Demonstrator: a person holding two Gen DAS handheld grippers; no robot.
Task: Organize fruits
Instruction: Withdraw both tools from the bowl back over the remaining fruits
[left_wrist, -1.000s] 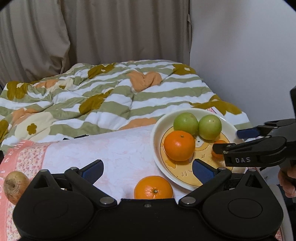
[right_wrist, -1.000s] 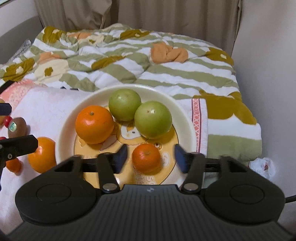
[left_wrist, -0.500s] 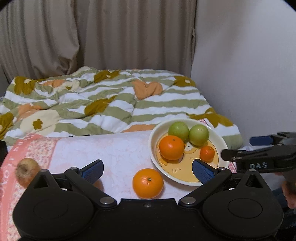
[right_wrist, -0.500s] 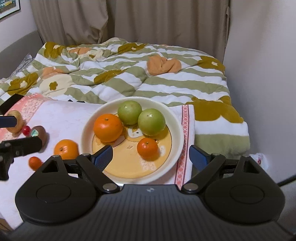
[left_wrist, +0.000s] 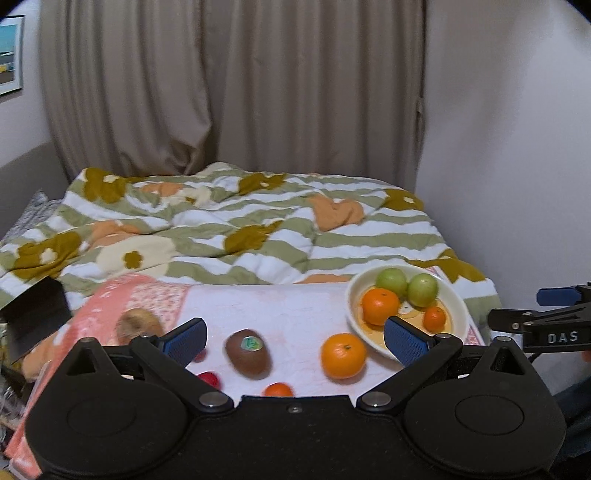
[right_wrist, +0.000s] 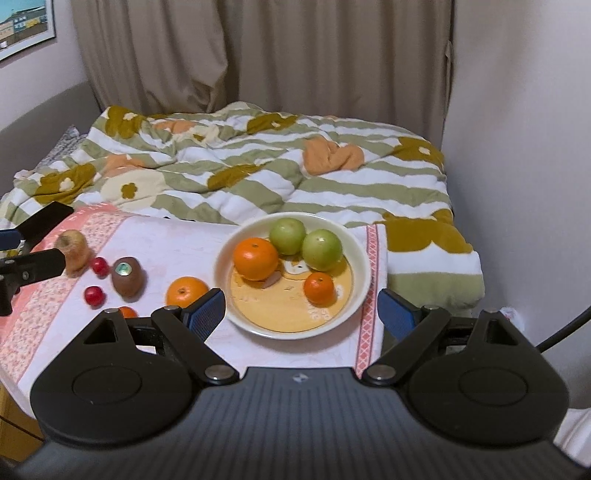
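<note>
A cream plate (right_wrist: 365, 266) on the white and pink cloth holds two green apples (right_wrist: 288, 230), a big orange (right_wrist: 255, 258) and a small mandarin (right_wrist: 320, 288). My right gripper (right_wrist: 301, 312) hovers open and empty above the plate's near rim. Left of the plate lie a loose orange (right_wrist: 186, 291), a kiwi (right_wrist: 127, 277), two red cherry tomatoes (right_wrist: 94, 295), another small mandarin (right_wrist: 127, 312) and a brownish fruit (right_wrist: 72, 251). My left gripper (left_wrist: 293, 341) is open and empty, raised over the kiwi (left_wrist: 248, 354) and the loose orange (left_wrist: 343, 356).
Behind the cloth lies a green-striped flowered quilt (right_wrist: 258, 177); beige curtains hang beyond it. A wall (right_wrist: 517, 147) stands close on the right. A black object (left_wrist: 37, 310) sits at the cloth's left end. The cloth's near edge drops off below my right gripper.
Both grippers have pulled back and risen. The right jaws spread wide from around the small mandarin, which stays on the plate. The kiwi, tomatoes and second mandarin have come into view.
</note>
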